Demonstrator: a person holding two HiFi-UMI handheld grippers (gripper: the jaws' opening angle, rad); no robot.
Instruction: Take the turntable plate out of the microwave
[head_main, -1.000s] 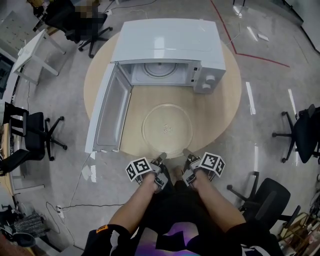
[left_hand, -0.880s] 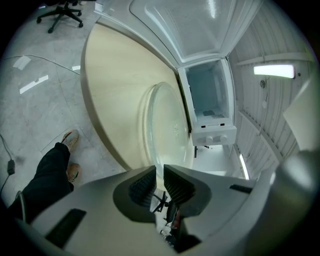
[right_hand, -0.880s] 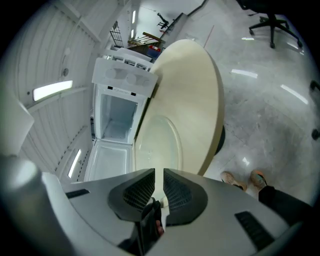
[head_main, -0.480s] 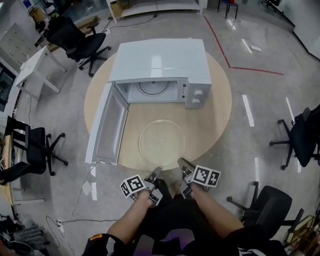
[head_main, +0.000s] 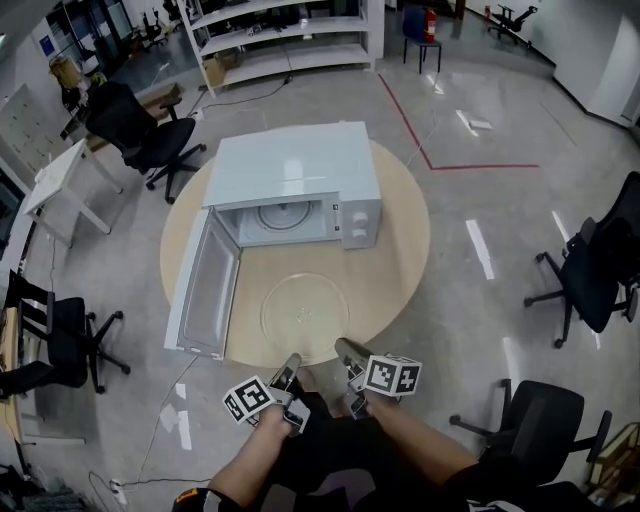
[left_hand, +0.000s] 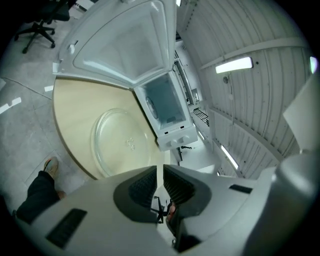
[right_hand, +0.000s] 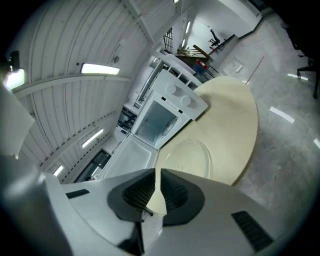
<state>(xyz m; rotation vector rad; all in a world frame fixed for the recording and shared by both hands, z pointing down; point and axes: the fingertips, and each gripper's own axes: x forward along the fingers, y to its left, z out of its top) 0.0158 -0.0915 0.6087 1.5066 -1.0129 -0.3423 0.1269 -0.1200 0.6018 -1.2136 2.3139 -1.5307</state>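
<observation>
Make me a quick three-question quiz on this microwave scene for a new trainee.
1. True or false: the clear round glass turntable plate lies on the round wooden table, outside the white microwave.
2. Multiple choice: the microwave's door is A) shut, B) swung open, C) taken off.
3. Fill in: the left gripper and the right gripper both have their jaws ____, with nothing between them.
Key: 1 true; 2 B; 3 together.
</observation>
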